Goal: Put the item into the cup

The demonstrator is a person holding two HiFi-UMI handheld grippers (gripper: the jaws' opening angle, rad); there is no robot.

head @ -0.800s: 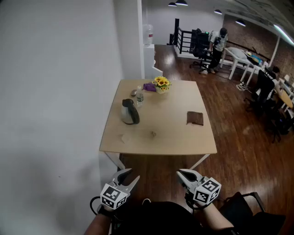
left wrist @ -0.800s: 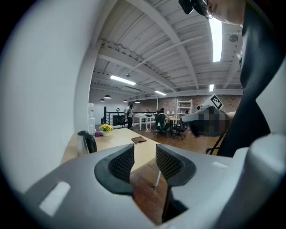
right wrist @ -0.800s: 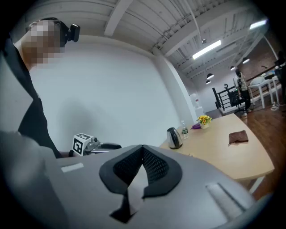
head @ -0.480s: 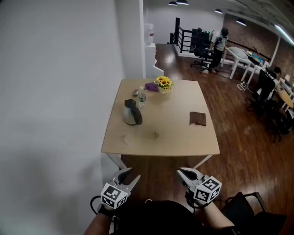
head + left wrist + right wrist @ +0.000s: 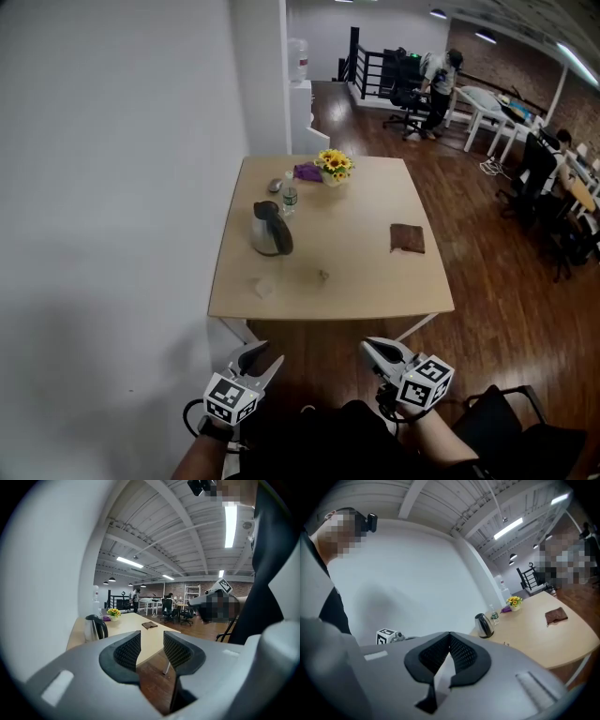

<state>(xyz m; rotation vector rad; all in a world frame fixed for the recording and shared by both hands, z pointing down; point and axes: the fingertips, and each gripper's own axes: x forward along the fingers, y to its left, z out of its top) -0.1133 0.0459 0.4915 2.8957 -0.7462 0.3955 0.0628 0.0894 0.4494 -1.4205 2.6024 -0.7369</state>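
Observation:
A small pale item lies on the wooden table, near its front edge. Left of it is a faint clear shape that may be the cup; it is too small to tell. Both grippers hang low in front of the person's body, short of the table and well apart from these things. My left gripper is open, with a plain gap between its pads and nothing in it. My right gripper is shut and empty, its pads meeting at the tips.
On the table stand a steel kettle, a water bottle, a pot of yellow flowers, a purple cloth and a brown wallet. A white wall runs along the left. Office chairs, desks and people are far back.
The head view has shifted a little, so the table sits slightly higher and to the right. Both grippers stay where they were, unchanged.

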